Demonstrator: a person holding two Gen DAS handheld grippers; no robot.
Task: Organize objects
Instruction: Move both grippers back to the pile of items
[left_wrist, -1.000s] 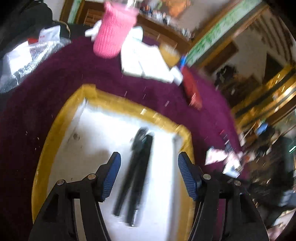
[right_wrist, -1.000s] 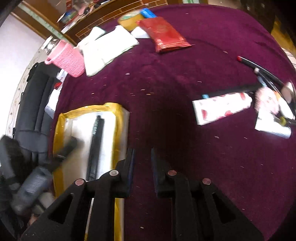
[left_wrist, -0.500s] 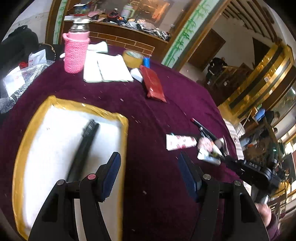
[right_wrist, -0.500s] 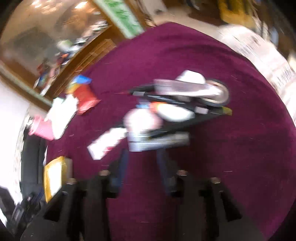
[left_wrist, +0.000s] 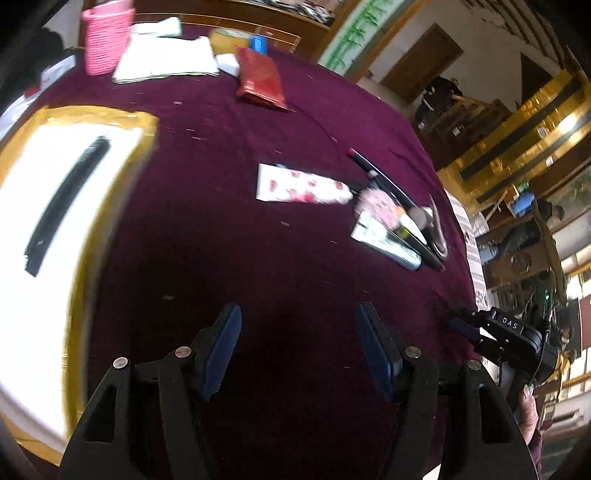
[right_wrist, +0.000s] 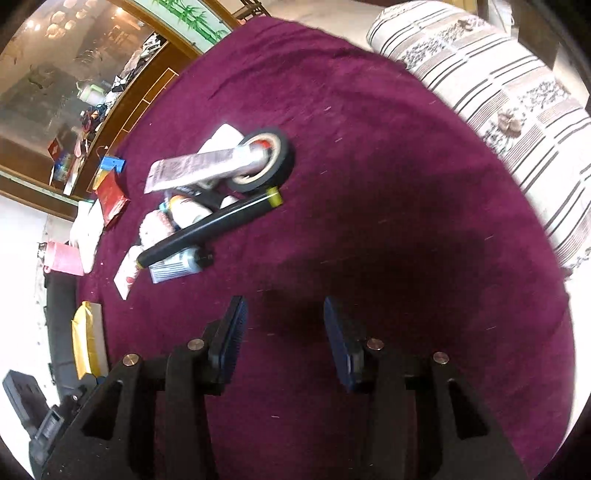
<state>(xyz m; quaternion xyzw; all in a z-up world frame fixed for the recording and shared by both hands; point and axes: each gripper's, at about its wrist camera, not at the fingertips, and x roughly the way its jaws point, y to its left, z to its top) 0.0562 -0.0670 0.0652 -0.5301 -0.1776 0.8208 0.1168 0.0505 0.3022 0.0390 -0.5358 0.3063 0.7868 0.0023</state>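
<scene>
A: Objects (right_wrist: 207, 206), a heap of tubes, a black pen and a roll of black tape, lie on the maroon tablecloth (right_wrist: 369, 184), far and left of the right gripper (right_wrist: 282, 341). Its fingers stand apart with nothing but cloth between them.

B: And the left gripper (left_wrist: 297, 349)?

A: Fingers wider apart, also empty, over bare cloth. From its view the same heap sits far right, with the floral tube (left_wrist: 301, 184) just left of it. The yellow-rimmed tray (left_wrist: 110, 122) lies to the left, holding one long black item (left_wrist: 62, 199).

B: So the heap is untouched?

A: It looks so. Nothing is held; the next pick, judging by the right gripper's heading, would come from that heap.

B: What could go wrong?

A: The pieces overlap. The black pen (right_wrist: 207, 229) lies across a silver tube (right_wrist: 177, 267), and another silver tube (right_wrist: 207, 166) leans on the tape roll (right_wrist: 264, 158). Closing on one may drag or roll its neighbours. The round pen could also slip between the pads if caught off centre.

B: Anything else?

A: The right view is slightly smeared, so an aim taken in haste may miss. Farther off, a pink knitted cup (left_wrist: 105, 37) and a red packet (left_wrist: 260, 79) sit well clear.
</scene>
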